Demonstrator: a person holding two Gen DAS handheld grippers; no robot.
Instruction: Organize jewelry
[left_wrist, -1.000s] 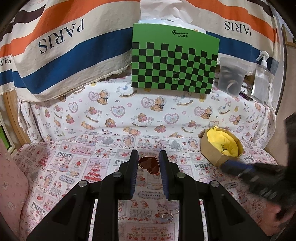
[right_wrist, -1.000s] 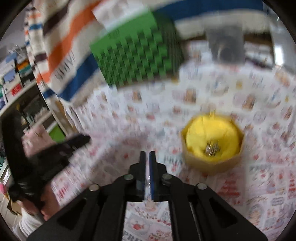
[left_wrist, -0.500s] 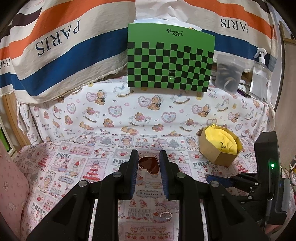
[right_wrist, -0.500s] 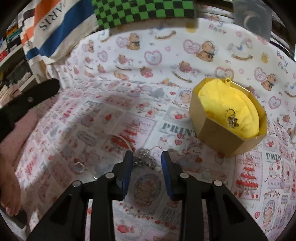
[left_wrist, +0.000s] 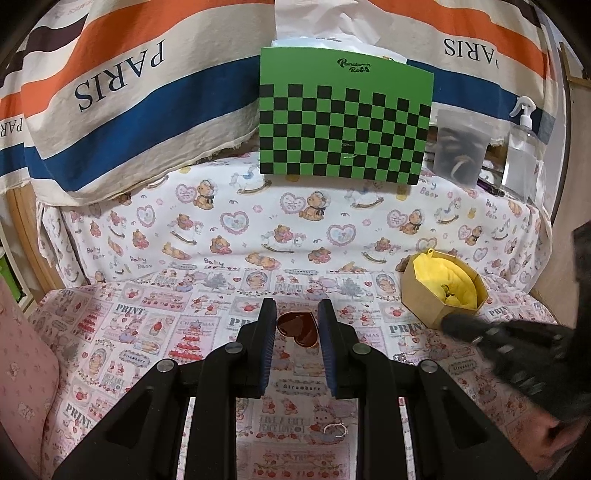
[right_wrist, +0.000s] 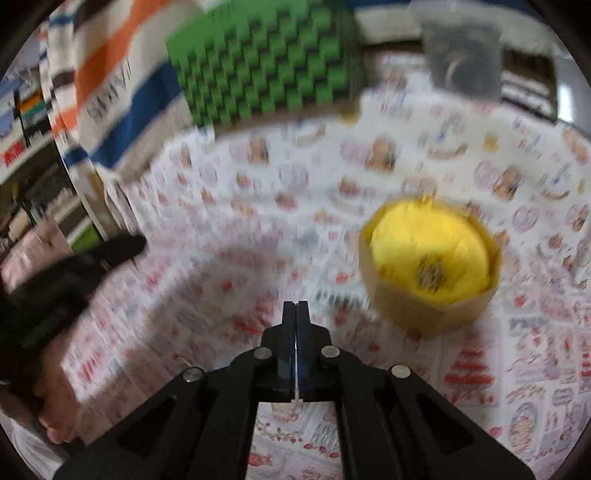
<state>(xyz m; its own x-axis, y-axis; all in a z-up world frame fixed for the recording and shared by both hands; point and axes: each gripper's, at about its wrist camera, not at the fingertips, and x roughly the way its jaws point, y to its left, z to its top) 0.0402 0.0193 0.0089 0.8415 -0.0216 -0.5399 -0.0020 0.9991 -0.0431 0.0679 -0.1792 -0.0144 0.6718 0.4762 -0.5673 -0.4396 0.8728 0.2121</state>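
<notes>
My left gripper (left_wrist: 297, 314) is open, its fingers on either side of a dark red heart-shaped dish (left_wrist: 298, 328) lying on the printed cloth. A small ring (left_wrist: 335, 428) lies on the cloth between the gripper arms. A tan box with yellow lining (left_wrist: 441, 291) stands at the right and holds a small metal piece (left_wrist: 440, 293). In the right wrist view my right gripper (right_wrist: 295, 308) is shut, raised left of that box (right_wrist: 430, 266); the view is blurred and I cannot tell if it holds anything. A glittery piece (left_wrist: 402, 356) lies near the right gripper's tip (left_wrist: 458, 325).
A green checkered board (left_wrist: 345, 118) stands at the back with a grey container (left_wrist: 460, 151) and a spray bottle (left_wrist: 522, 147) to its right. A striped PARIS cloth (left_wrist: 122, 81) hangs behind. A pink cushion (left_wrist: 22, 384) lies at the left.
My right gripper was open low over a glittery piece by the box; now it is shut and lifted, moving fast. My left gripper has stayed still around the heart dish.
</notes>
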